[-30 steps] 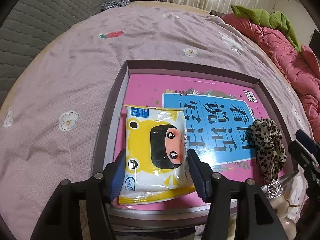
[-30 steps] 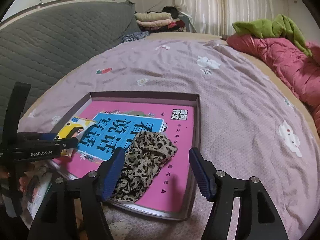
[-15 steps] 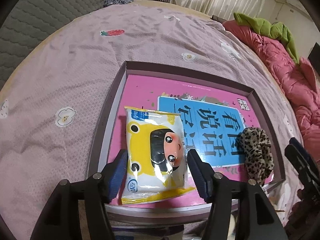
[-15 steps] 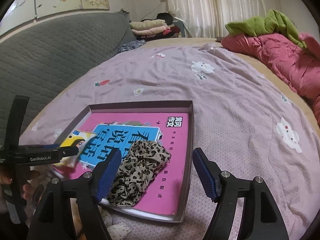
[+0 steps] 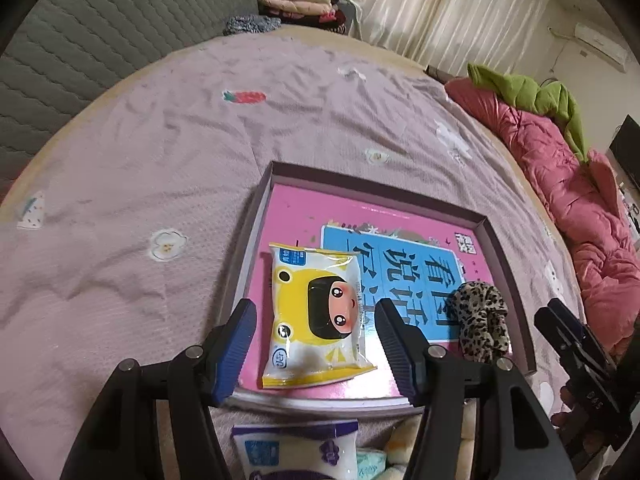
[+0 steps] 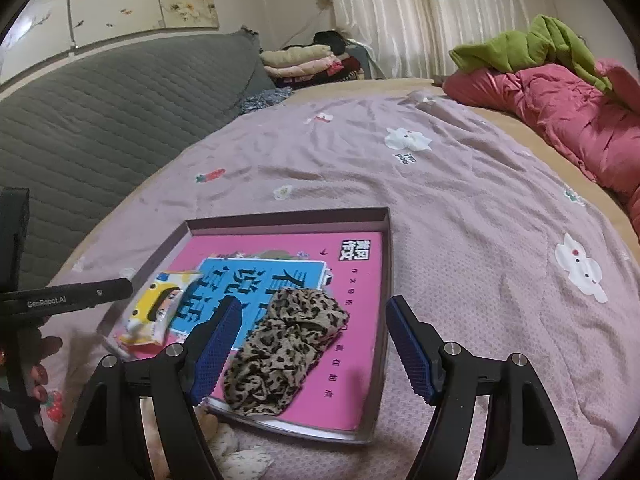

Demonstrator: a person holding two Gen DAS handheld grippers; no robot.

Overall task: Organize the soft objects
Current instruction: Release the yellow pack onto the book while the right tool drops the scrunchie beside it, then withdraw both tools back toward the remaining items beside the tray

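Left hand-held gripper: jaws held apart above the yellow tissue pack; nothing is clamped.
Right hand-held gripper: jaws held wide apart over the leopard-print scrunchie; nothing is gripped.
Tissue pack: laid flat inside the shallow box, near its left wall.
Scrunchie: laid in the box near the front rim, apart from the pack.
Waiting items: a purple-and-white pack is seen on the bed just outside the box.
Risk: the placed pack could be snagged by a low pass.
Risk: the light box could be shifted on the soft bed.
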